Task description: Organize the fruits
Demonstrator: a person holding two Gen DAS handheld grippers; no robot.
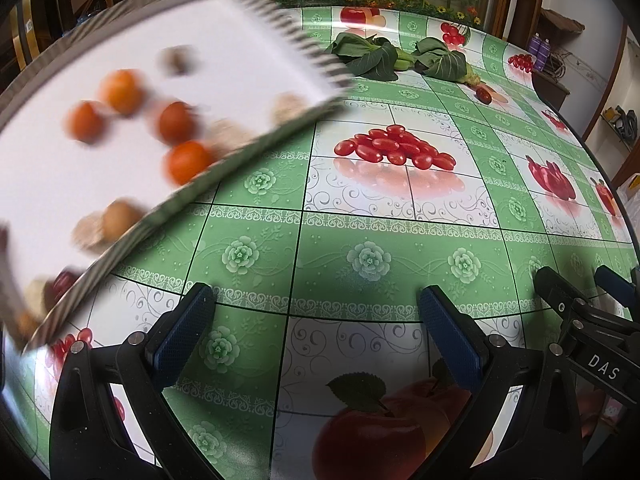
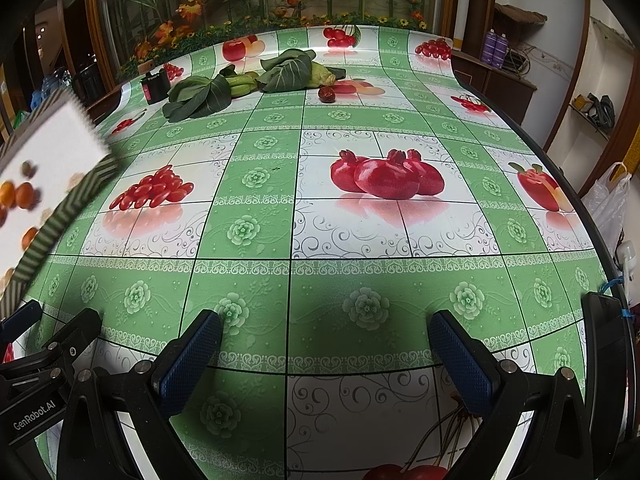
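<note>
Left hand-held gripper [image 1: 316, 328] spread wide, nothing between its blue-padded fingers [image 1: 184, 332], low over the tabletop [image 1: 360, 240] with its green-and-white fruit-print cloth. Right hand-held gripper [image 2: 326, 354] likewise spread wide and empty, just beside the left one, over the same cloth.

Blurred white tray [image 1: 100, 128] with a striped, ribbed rim tilted at upper left in the left wrist view, lifted above the cloth; what carries it out of frame. Scattered inside: several small orange fruits [image 1: 122, 90], a darker red one, and pale brownish round ones [image 1: 120, 216], all smeared by blur. Same tray at the left edge of the right wrist view.

At the far side of the tabletop, two bunches of dark leafy greens [image 1: 372, 58] lying side by side. Just right of them, a single small dark red fruit [image 1: 484, 95], a jujube by the look of it, resting on the cloth, well apart from the tray. Small black-and-red container [image 2: 155, 86] to the left of the greens.
</note>
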